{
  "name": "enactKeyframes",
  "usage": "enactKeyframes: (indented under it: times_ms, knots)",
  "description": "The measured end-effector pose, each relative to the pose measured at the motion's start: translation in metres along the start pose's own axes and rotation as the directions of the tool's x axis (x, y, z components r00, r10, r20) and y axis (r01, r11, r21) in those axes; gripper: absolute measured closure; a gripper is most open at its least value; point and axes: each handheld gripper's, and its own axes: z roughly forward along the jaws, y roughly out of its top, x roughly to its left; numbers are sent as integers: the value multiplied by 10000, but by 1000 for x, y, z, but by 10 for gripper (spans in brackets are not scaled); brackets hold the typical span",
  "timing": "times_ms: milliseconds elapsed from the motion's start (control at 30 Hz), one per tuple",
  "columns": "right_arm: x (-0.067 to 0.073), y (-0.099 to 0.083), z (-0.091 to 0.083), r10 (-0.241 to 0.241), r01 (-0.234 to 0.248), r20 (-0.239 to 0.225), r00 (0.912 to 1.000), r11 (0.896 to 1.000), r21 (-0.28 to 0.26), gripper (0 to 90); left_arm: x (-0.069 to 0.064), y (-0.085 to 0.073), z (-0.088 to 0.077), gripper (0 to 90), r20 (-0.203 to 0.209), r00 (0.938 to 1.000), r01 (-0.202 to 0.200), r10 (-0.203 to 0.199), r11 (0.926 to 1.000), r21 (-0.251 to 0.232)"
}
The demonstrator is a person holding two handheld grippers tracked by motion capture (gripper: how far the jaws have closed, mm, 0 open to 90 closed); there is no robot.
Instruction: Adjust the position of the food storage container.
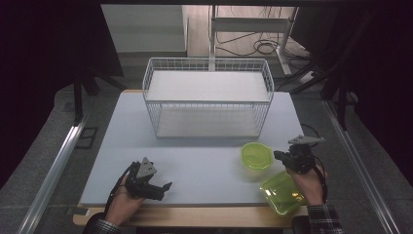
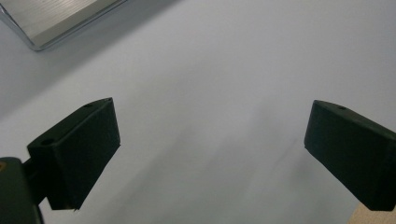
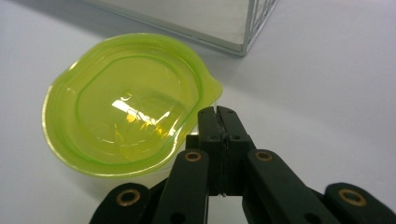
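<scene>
A round green plastic container [image 1: 256, 156] [image 3: 126, 107] sits on the white table [image 1: 195, 165] at the front right, with a small tab on its rim. My right gripper [image 1: 277, 156] [image 3: 217, 112] is shut, its jaws pressed together on the rim just below that tab. A second, squarish green container [image 1: 282, 193] lies at the front right edge, under the right hand. My left gripper [image 1: 163, 189] [image 2: 210, 154] rests low over bare table at the front left. It is open, with nothing between its fingers [image 2: 84, 149].
A white wire basket rack [image 1: 208, 97] with two shelves stands at the middle back of the table; its corner [image 3: 245, 44] is just beyond the round container. The table's wooden front edge [image 1: 195, 217] lies close to both hands.
</scene>
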Motion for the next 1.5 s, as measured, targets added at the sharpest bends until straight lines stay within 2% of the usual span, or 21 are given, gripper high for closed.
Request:
enactKeyframes:
  times_ms: [233, 667, 700, 967, 1167, 1500]
  knots:
    - [7, 3, 10, -190, 190, -31, 9998, 9997, 138, 886, 0, 0, 0, 31, -86, 9999, -60, 60, 10000, 37]
    - [31, 11, 28, -543, 573, -811, 9952, 9977, 357, 885, 2, -1, -1, 33, -153, 9999, 2, 0, 9999, 109]
    - [38, 13, 32, -588, 629, -951, 9937, 9972, 412, 885, 2, -1, -1, 33, -152, 9999, 3, -1, 9999, 107]
    - [57, 19, 46, -825, 920, -1525, 9849, 9942, 560, 884, 3, -1, -1, 34, -186, 9998, -5, 7, 9999, 116]
    - [67, 19, 56, -992, 1152, -1810, 9785, 9901, 800, 882, 3, -2, -1, 36, -203, 9998, -14, 17, 9999, 149]
    - [75, 21, 64, -989, 1247, -2063, 9735, 9854, 1162, 876, 2, -2, 0, 37, -234, 9997, -59, 64, 9998, 216]
